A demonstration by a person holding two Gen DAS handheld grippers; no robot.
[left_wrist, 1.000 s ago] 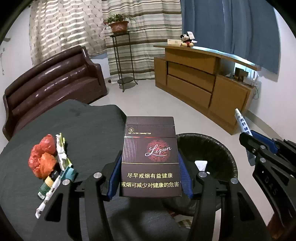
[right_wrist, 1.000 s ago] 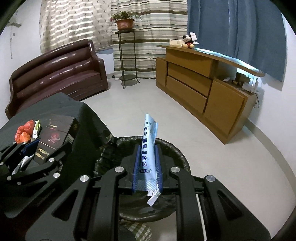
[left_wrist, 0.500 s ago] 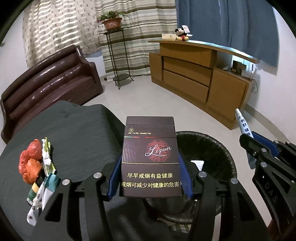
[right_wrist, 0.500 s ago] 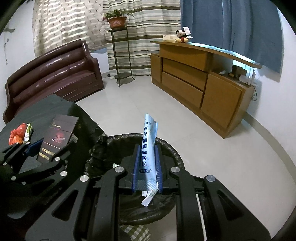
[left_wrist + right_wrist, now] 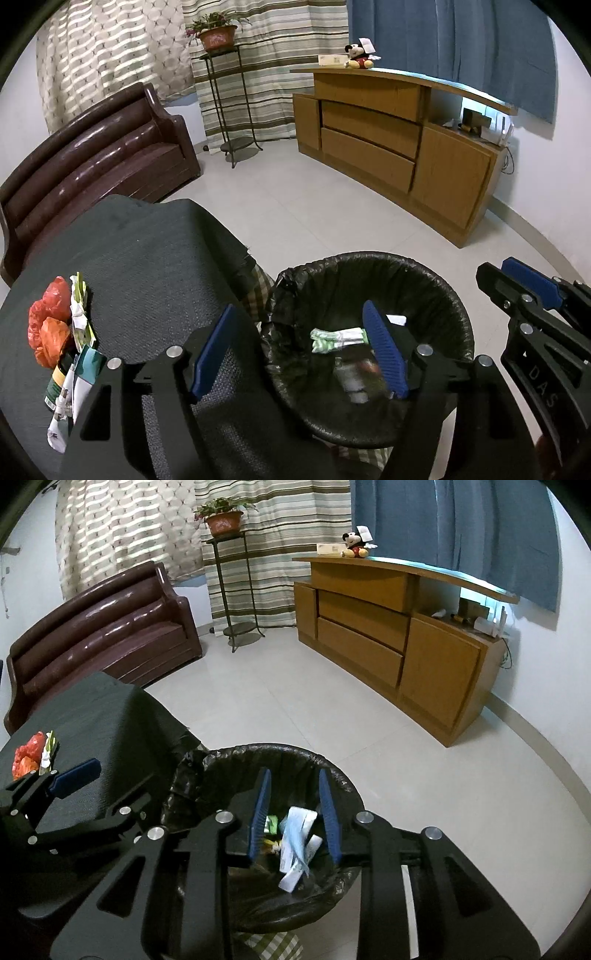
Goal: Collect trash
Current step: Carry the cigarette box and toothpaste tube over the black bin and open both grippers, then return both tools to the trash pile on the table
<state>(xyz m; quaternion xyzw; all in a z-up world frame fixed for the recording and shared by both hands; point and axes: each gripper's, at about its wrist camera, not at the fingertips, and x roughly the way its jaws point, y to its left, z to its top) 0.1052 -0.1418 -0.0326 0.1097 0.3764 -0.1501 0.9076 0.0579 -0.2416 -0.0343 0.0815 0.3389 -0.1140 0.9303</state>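
Hovering spread and empty over the black-lined round bin (image 5: pixel 369 325), the left hand-held gripper (image 5: pixel 299 350) sits nearer the crumpled red-orange wrappers (image 5: pixel 50 325) lying leftward on the dark tabletop (image 5: pixel 147 258).

Both wrist cameras are looking forward and down along their own fingers, sitting close above the black-lined trash bin (image 5: pixel 373 273) (image 5: pixel 280 751). The left one is hanging over the near right corner of the dark-covered table (image 5: pixel 140 266), taking in the bin's left rim. The right one is hanging almost straight over the bin's mouth, with the table (image 5: pixel 96 716) lying at its left edge. Both views are sharing the bin, the table, the brown sofa (image 5: pixel 92 147) (image 5: pixel 99 627) and the wooden cabinet (image 5: pixel 399 147) (image 5: pixel 399 635) farther off.
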